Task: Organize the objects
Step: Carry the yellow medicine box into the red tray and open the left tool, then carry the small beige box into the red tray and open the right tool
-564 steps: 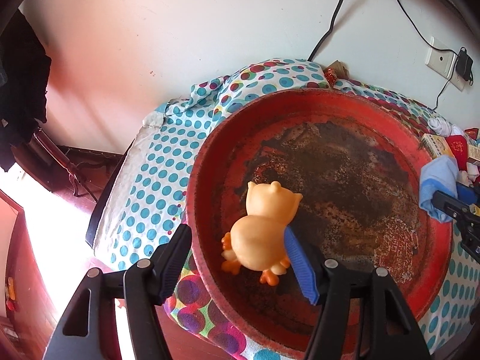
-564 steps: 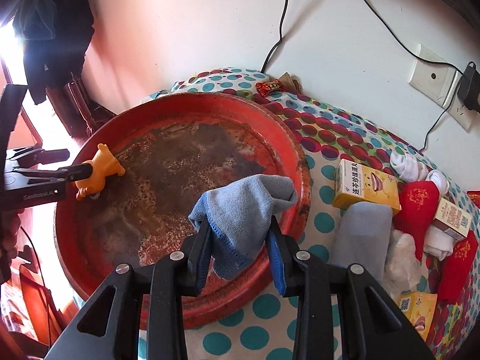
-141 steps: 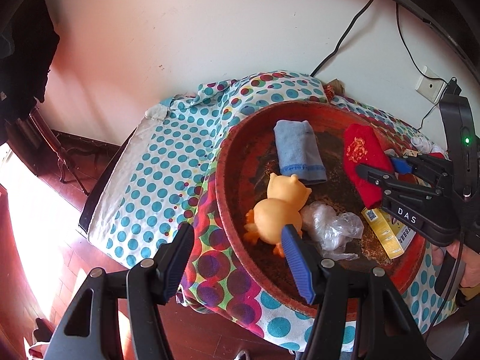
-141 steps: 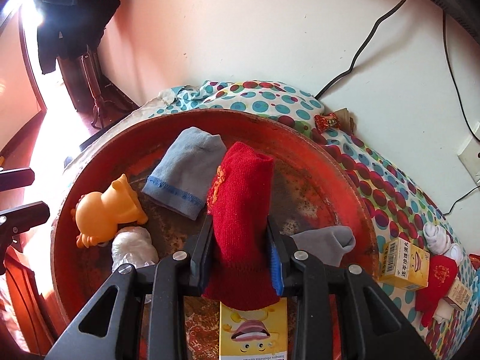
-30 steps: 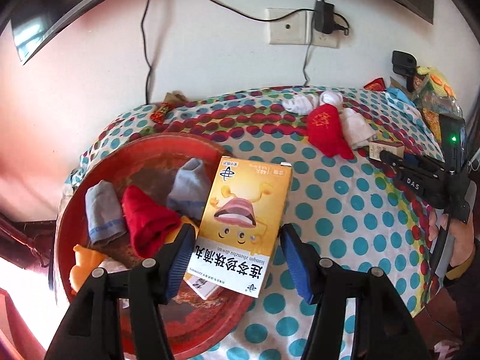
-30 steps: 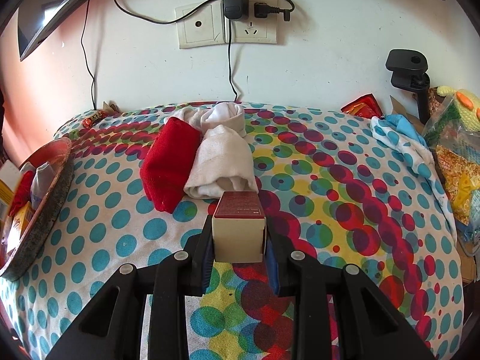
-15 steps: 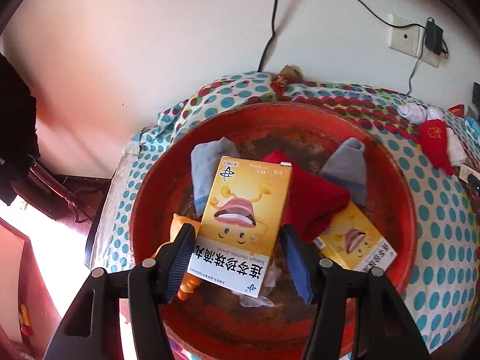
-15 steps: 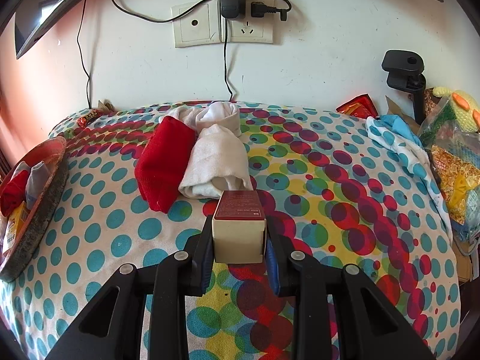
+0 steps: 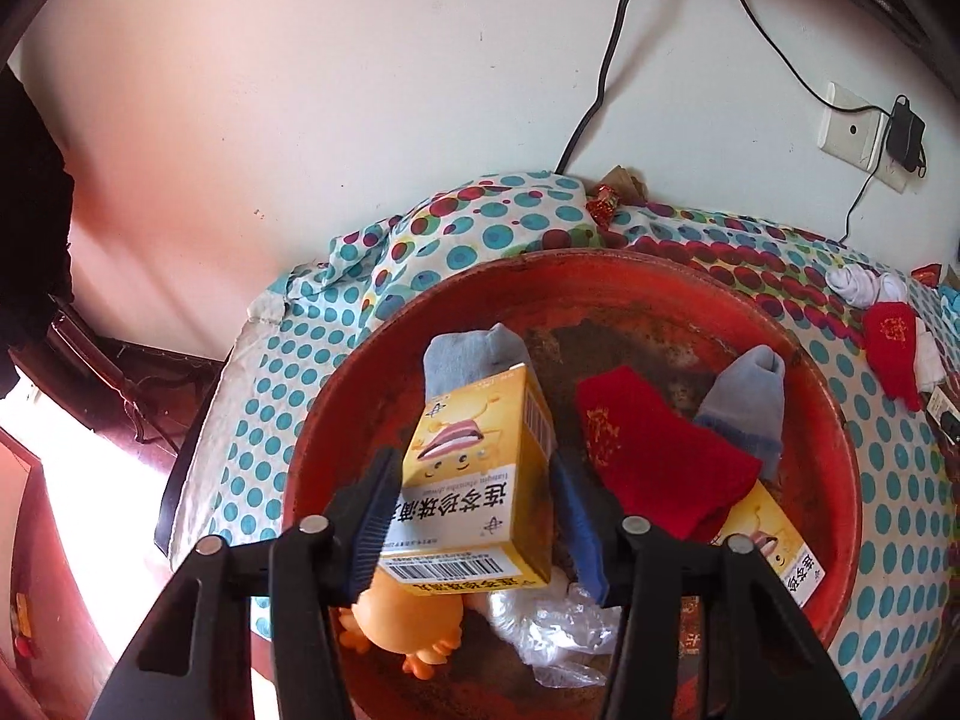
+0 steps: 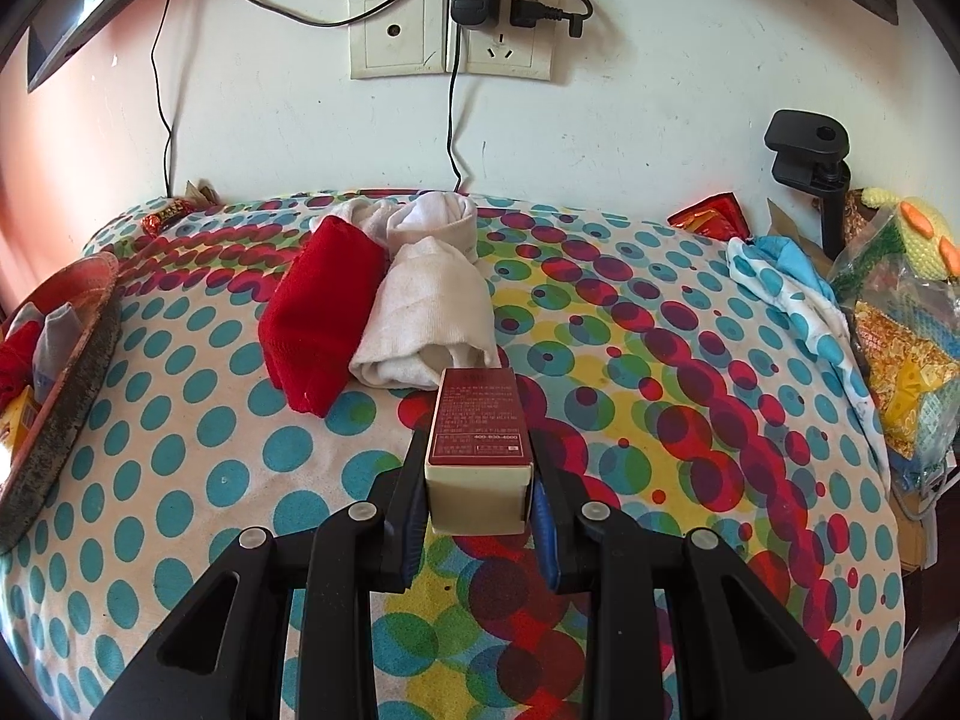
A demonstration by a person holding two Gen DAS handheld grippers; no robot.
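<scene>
The yellow cardboard medicine box (image 9: 480,480) sits tilted between the left gripper (image 9: 474,522) jaws, which have just been closing; a gap shows at the right pad, so it may slip and tumble onto the orange rubber duck (image 9: 402,624) in the round red tray (image 9: 840,420). The right gripper (image 10: 477,492) pinches a small maroon-topped carton (image 10: 478,438) above the polka-dot bed (image 10: 660,360).
</scene>
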